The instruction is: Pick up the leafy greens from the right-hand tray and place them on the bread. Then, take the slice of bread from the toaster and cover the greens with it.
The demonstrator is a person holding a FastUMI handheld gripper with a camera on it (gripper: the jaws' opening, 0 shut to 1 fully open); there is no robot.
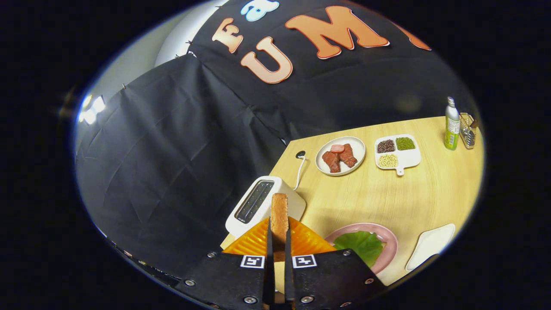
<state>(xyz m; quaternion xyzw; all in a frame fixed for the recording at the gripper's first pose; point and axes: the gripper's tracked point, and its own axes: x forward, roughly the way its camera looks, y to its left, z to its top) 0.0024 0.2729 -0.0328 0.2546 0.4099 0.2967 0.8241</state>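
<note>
The camera rides on the hand-held gripper [279, 258], looking forward along its two fingers and steeply down over the wooden surface [387, 198]. It sits close above the toaster [262, 204]; the far plates beyond the toaster appear small.

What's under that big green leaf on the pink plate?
The leafy greens cover the pink plate's middle; any bread beneath is hidden. The hand-held gripper is shut on a bread slice.
</note>
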